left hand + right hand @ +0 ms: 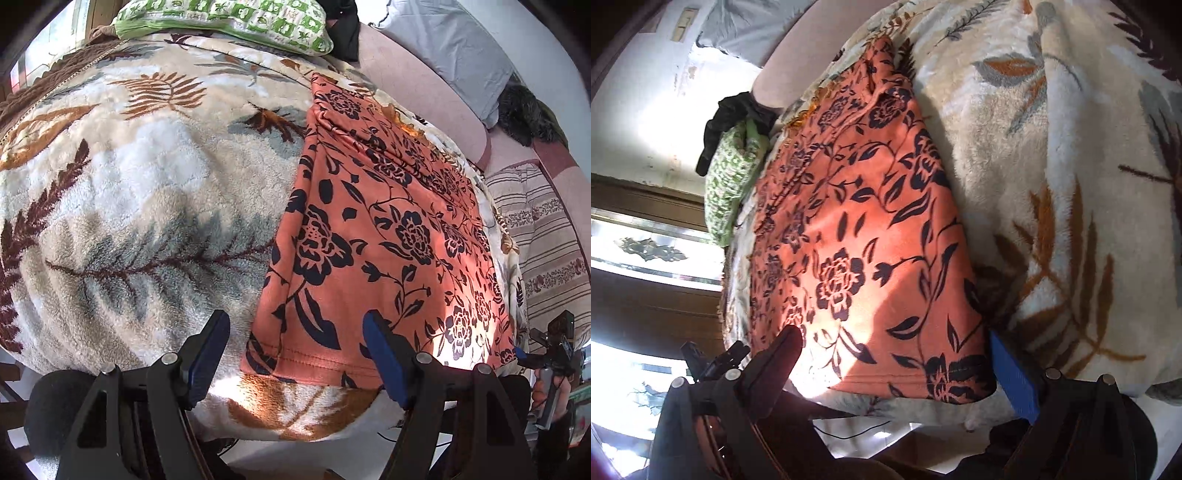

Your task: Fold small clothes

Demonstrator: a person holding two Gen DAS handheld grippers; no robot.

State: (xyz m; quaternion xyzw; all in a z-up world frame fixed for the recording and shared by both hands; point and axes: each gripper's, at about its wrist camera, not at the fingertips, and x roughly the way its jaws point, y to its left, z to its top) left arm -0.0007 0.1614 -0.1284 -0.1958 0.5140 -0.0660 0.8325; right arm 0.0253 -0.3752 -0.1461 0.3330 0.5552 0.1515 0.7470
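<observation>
Garment: orange floral cloth (384,236) lies flat on the leaf-print blanket (147,192), hem toward the bed's near edge.
Left gripper (297,354): jaws apart over the hem's corner, empty.
Right gripper (905,354): jaws apart, straddling the hem, likely lining up a fold.

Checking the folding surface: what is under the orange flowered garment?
The orange flowered garment lies flat on a fluffy leaf-patterned blanket, which shows around its edges. Whether anything else lies beneath it cannot be seen, since the cloth covers that patch.
</observation>
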